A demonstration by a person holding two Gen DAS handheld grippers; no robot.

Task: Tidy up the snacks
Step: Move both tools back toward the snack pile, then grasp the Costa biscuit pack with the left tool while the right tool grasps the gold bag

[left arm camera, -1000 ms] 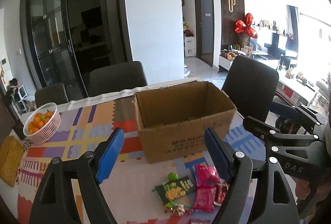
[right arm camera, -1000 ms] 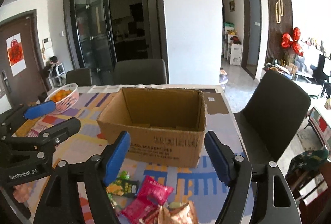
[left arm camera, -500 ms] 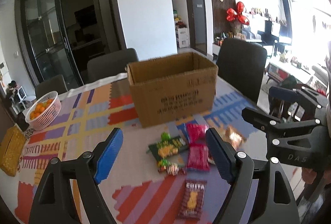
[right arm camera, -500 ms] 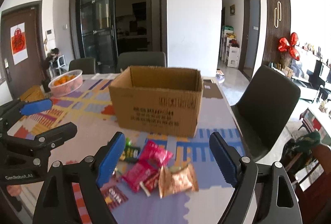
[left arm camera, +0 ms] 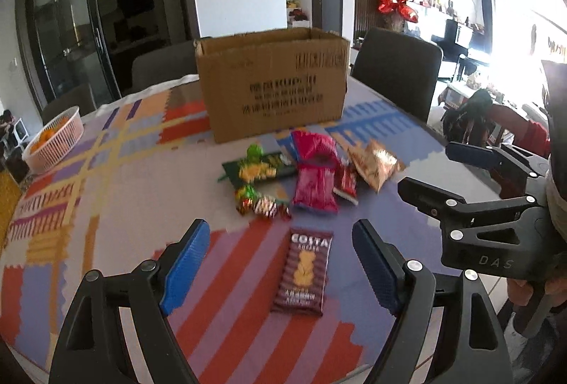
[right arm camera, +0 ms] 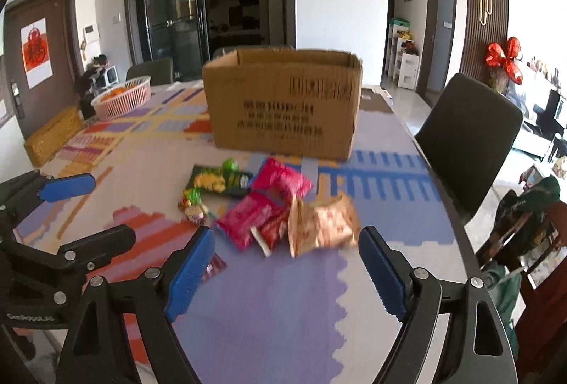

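Left gripper (left arm camera: 280,272) jaws spread wide, empty, a brown Costa packet (left arm camera: 304,272) lying untouched between them at twelve o'clock. Right gripper (right arm camera: 287,272) jaws, just opened wider, hold nothing, with the crinkled gold packet (right arm camera: 320,224) ahead at twelve o'clock.

Snack packets (left arm camera: 315,178) lie before the cardboard box (left arm camera: 273,82) on the table (left arm camera: 106,199).

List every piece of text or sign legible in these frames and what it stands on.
"COSTA": brown snack packet; smaller print unreadable.
"DAS": right gripper body.
"GenRobot.AI": left gripper body, faint.
Cardboard box: several printed lines, too blurred to read.
Red emblem on white door poster: unreadable.
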